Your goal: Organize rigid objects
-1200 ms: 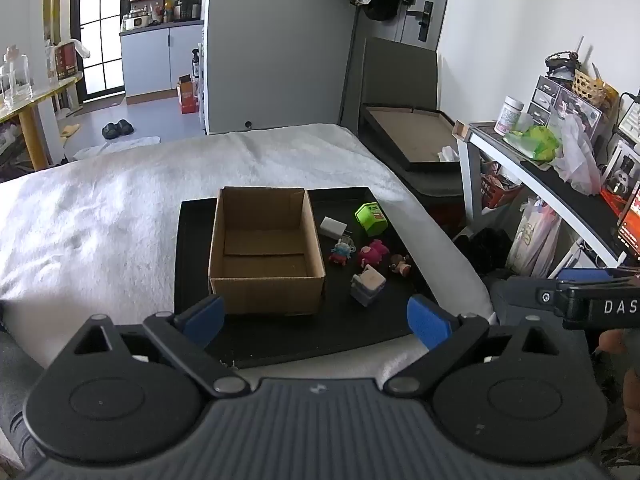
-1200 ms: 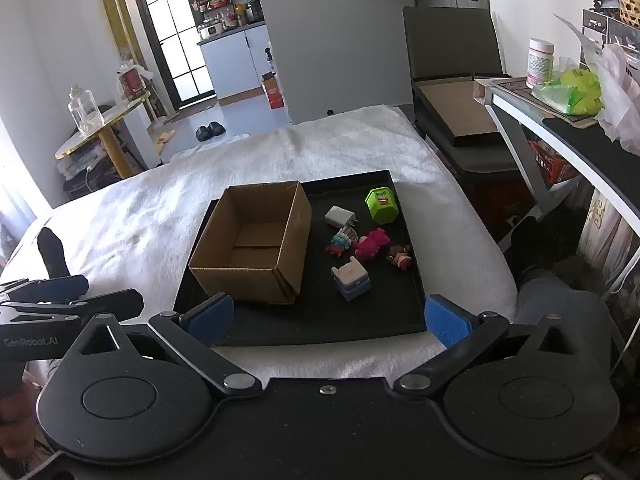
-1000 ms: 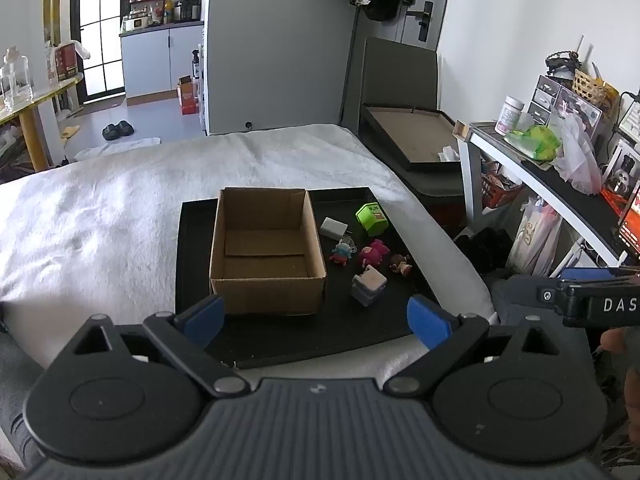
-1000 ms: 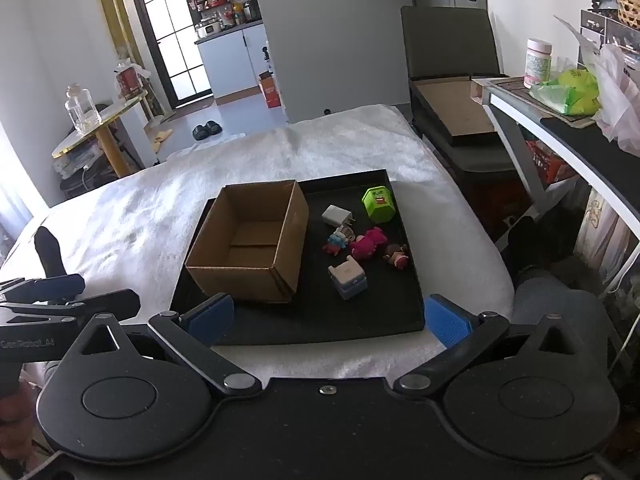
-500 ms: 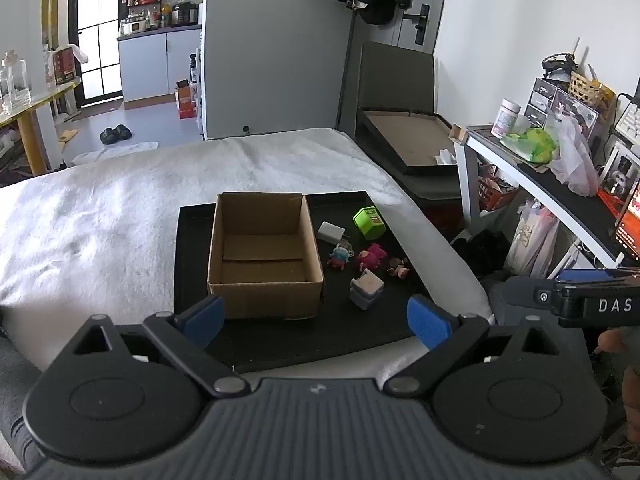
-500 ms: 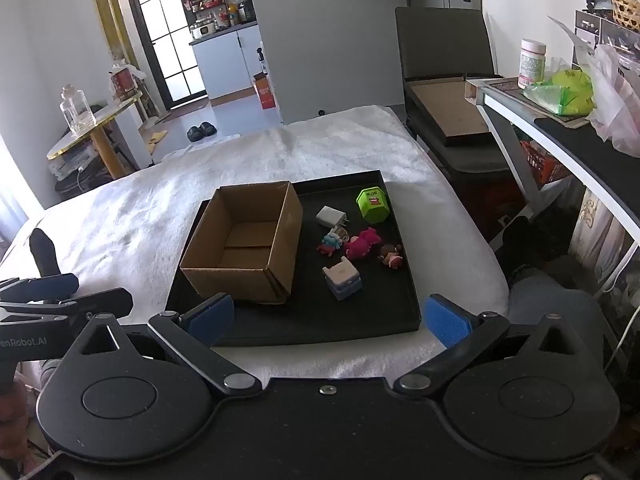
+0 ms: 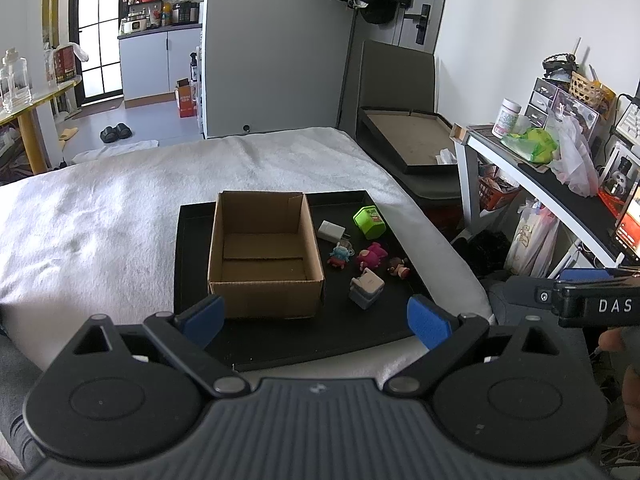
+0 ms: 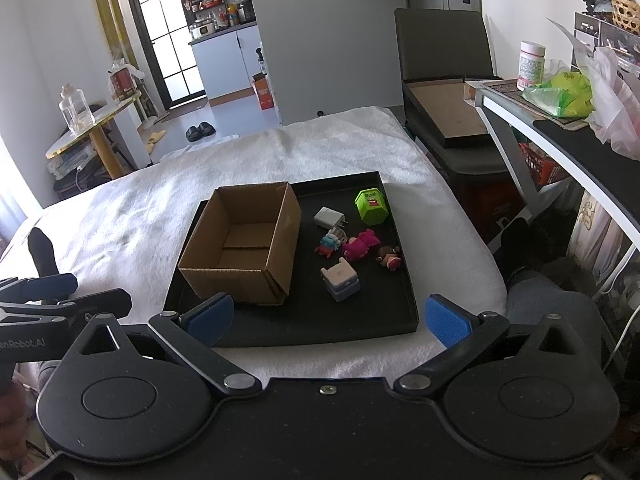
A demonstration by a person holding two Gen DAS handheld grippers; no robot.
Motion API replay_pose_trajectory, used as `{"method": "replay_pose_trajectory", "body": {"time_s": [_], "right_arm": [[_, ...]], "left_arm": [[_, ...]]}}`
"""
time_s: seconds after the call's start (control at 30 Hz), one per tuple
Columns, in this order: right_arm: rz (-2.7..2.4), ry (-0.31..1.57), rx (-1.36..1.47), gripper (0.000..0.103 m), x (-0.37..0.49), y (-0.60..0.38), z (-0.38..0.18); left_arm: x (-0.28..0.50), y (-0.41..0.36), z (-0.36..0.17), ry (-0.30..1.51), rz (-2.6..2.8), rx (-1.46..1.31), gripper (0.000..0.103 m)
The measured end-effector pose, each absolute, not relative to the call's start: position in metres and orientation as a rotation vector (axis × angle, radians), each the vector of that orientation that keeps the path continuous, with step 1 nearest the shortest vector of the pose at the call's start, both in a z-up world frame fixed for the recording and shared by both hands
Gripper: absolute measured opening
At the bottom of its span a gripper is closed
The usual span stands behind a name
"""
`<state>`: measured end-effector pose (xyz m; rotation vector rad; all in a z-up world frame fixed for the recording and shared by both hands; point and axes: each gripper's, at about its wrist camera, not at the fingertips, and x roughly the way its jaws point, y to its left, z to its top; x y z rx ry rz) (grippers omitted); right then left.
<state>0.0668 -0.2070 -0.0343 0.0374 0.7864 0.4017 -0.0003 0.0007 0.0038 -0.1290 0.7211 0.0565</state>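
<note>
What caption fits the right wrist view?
Open right gripper faces a black tray holding an empty cardboard box beside six small objects.

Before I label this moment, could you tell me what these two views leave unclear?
- Cardboard box floor: near strip hidden by its front wall in both views.
- Green toy print: too small to read.
- Brown figurine: too small to identify.
- Black tray near edge: partly behind the left gripper.

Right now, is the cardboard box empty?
Empty: the cardboard box shows only its bare bottom flaps; the toys lie beside it on the tray.
</note>
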Motion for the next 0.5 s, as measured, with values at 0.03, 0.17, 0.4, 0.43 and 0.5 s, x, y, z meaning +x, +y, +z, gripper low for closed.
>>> {"method": "replay_pose_trajectory", "body": {"time_s": [0.03, 0.17, 0.4, 0.43, 0.5], "right_arm": [[0.401, 0.786, 0.037, 0.103, 0.0668, -0.2069, -0.0342], [0.397, 0.784, 0.035, 0.103, 0.0681, -0.2080, -0.0336], [0.396, 0.782, 0.035, 0.103, 0.0672, -0.2078, -0.0338], [0.396, 0.782, 0.034, 0.103, 0.0674, -0.2079, -0.0337], [0.395, 0.782, 0.033, 0.103, 0.0679, -0.2082, -0.0334]], "left_arm": [[-0.0004, 0.0007, 0.0037, 0.721, 0.057, -0.129, 0.097], [-0.0004, 0.0007, 0.0036, 0.721, 0.057, -0.129, 0.097], [-0.0005, -0.0004, 0.0043, 0.717, 0.054, -0.129, 0.097], [-0.0002, -0.0007, 0.0044, 0.717, 0.055, -0.129, 0.097], [-0.0001, -0.0009, 0.0045, 0.716, 0.053, -0.128, 0.097]]}}
